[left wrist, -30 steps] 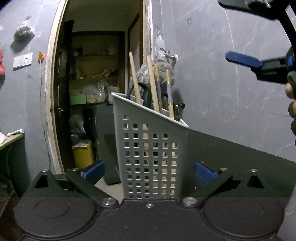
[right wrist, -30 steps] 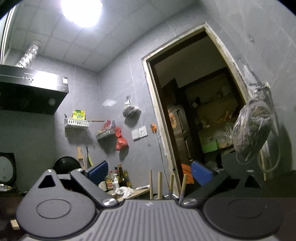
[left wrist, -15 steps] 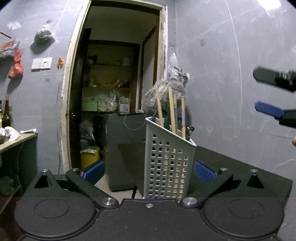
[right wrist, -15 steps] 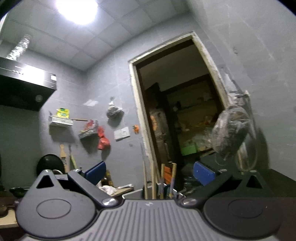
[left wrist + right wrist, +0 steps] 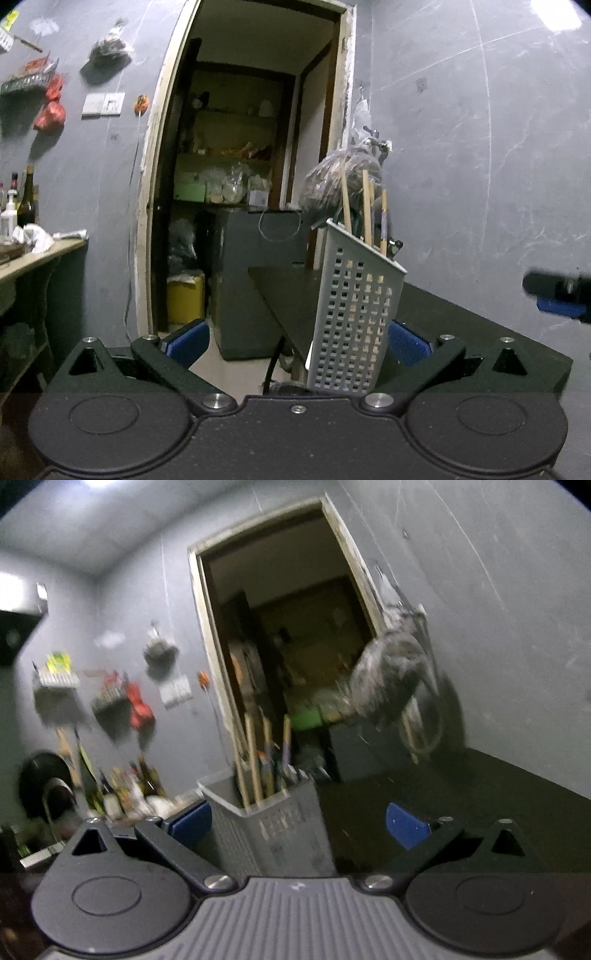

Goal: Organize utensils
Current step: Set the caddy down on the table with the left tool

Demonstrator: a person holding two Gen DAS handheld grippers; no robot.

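Note:
A grey perforated utensil holder (image 5: pixel 354 325) stands on the dark counter (image 5: pixel 461 321) near its left edge. Several wooden-handled utensils (image 5: pixel 365 210) stick up out of it. My left gripper (image 5: pixel 297 341) is open and sits short of the holder, with nothing between its blue pads (image 5: pixel 188 339). In the blurred right wrist view the holder (image 5: pixel 266 819) and its utensils (image 5: pixel 258 760) lie ahead and left of centre. My right gripper (image 5: pixel 298 823) is open and empty. From the left wrist it shows at the right edge as the right gripper (image 5: pixel 557 295).
A filled plastic bag (image 5: pixel 343 184) hangs from a tap on the grey wall behind the holder. An open doorway (image 5: pixel 240 184) leads to a storeroom. A side counter (image 5: pixel 37 251) with bottles stands at far left. The dark counter (image 5: pixel 443 794) stretches right of the holder.
My left gripper has drawn back, so the holder looks smaller and farther. The right gripper has dropped lower and tipped down, bringing the holder and counter into its view.

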